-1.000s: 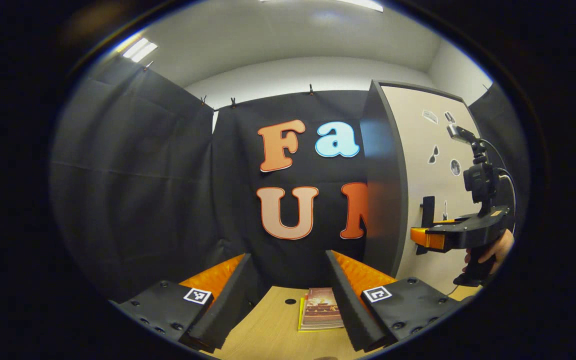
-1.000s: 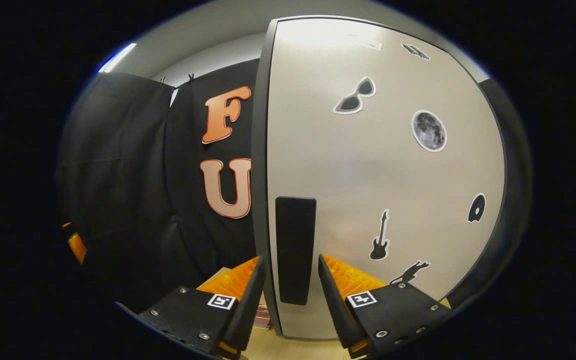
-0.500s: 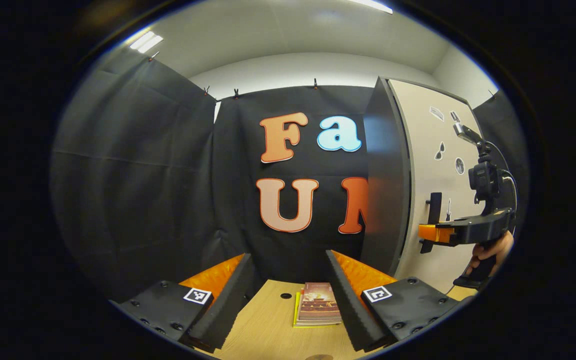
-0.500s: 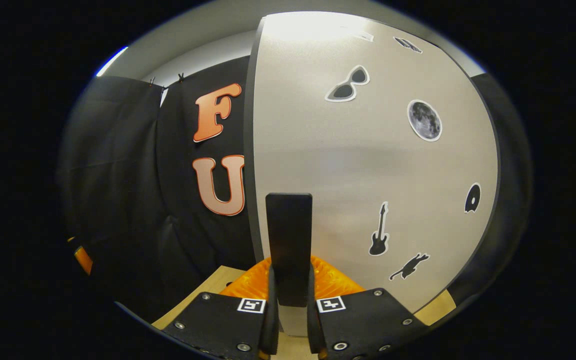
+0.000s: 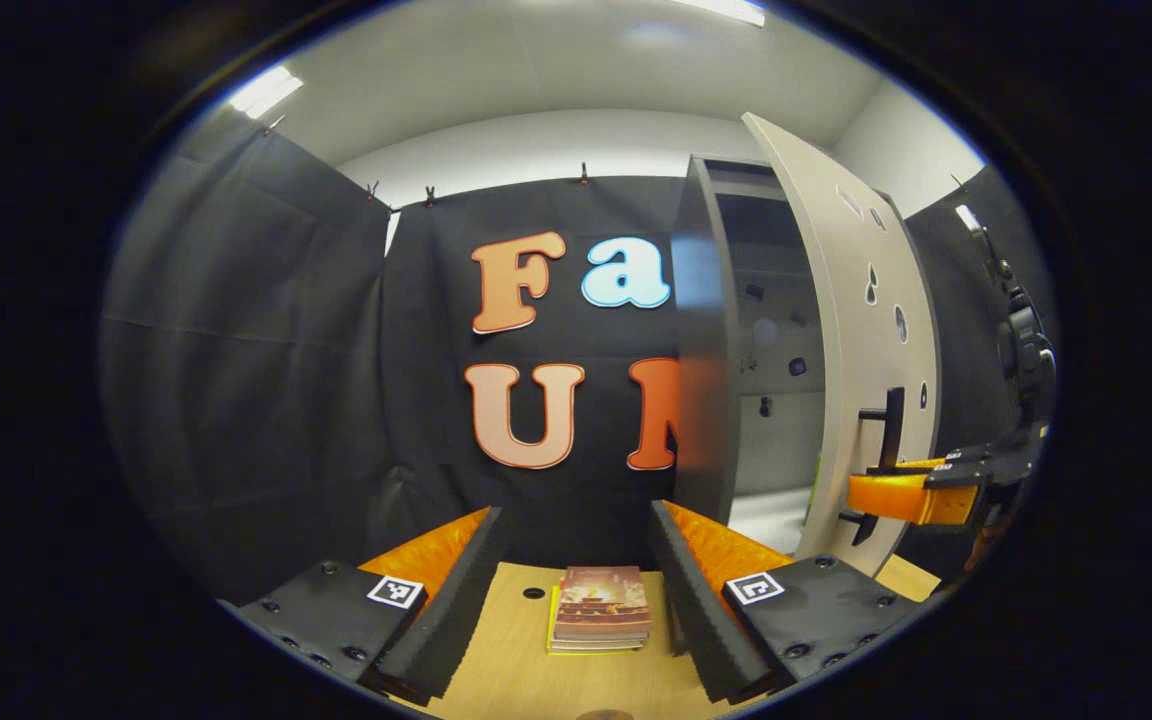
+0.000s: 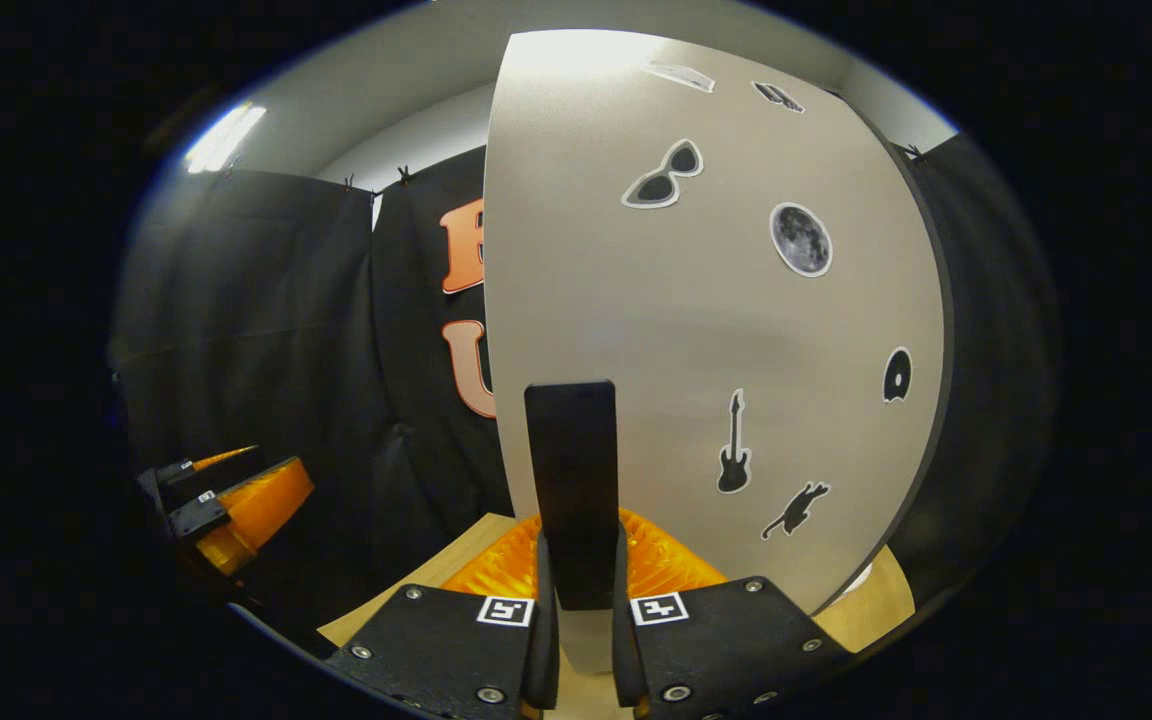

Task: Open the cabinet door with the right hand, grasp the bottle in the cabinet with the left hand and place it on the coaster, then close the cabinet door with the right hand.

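Observation:
The tall cabinet (image 5: 701, 330) stands on the right end of the wooden table, and its pale door (image 5: 861, 330) with dark stickers is swung partly open. My right gripper (image 6: 581, 610) is shut on the door's black vertical handle (image 6: 571, 470); in the left gripper view the right gripper (image 5: 901, 497) shows orange at that handle (image 5: 893, 430). Through the gap I see the cabinet's pale inside (image 5: 771, 410); I cannot make out a bottle there. My left gripper (image 5: 576, 610) hangs open over the table with nothing between its fingers. In the right gripper view the left gripper (image 6: 236, 505) shows at the far left.
A small stack of books (image 5: 599, 608) lies on the wooden table (image 5: 506, 650) between my left gripper's fingers, with a small round hole (image 5: 533, 593) in the tabletop beside it. Black cloth walls close off the back and left.
My right gripper closed on the handle, then pulled the door out from shut to partly open. The left gripper stayed open and turned a little towards the cabinet.

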{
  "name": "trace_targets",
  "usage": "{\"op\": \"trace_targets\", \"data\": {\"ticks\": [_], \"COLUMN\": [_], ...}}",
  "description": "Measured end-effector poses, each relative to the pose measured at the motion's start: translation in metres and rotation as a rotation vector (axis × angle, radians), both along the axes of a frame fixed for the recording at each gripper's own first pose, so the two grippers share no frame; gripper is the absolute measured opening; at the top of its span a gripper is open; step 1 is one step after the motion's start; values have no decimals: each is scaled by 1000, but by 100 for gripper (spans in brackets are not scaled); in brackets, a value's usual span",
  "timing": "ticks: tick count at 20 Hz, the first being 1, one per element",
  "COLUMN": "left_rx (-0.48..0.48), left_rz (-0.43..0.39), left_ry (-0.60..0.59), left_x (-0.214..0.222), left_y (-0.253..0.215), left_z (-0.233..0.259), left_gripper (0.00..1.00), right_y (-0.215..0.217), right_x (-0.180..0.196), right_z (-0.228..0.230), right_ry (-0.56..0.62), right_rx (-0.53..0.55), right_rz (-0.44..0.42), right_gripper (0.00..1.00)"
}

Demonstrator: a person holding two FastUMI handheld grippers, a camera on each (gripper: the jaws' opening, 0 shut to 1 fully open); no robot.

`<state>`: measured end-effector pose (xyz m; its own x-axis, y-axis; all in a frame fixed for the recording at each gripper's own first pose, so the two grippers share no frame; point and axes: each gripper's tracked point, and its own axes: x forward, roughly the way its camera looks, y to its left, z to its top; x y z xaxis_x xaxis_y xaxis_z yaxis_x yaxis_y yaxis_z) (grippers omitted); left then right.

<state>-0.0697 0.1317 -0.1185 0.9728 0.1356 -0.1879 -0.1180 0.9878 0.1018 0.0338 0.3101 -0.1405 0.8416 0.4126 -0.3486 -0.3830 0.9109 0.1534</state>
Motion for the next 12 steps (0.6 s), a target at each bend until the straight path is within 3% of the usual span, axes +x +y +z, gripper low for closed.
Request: {"op": "trace_targets", "data": {"ticks": [12], "left_rx": [-51], "left_rz": [-119], "left_ry": [14], "left_x": [18], "left_y": [-113], "left_z": [-8], "left_gripper": [93], "right_y": [-130], "right_x": [-112], "right_z": [42], "right_ry": [-63], "right_rx": [85], "right_rz": [55], "right_gripper": [21]}}
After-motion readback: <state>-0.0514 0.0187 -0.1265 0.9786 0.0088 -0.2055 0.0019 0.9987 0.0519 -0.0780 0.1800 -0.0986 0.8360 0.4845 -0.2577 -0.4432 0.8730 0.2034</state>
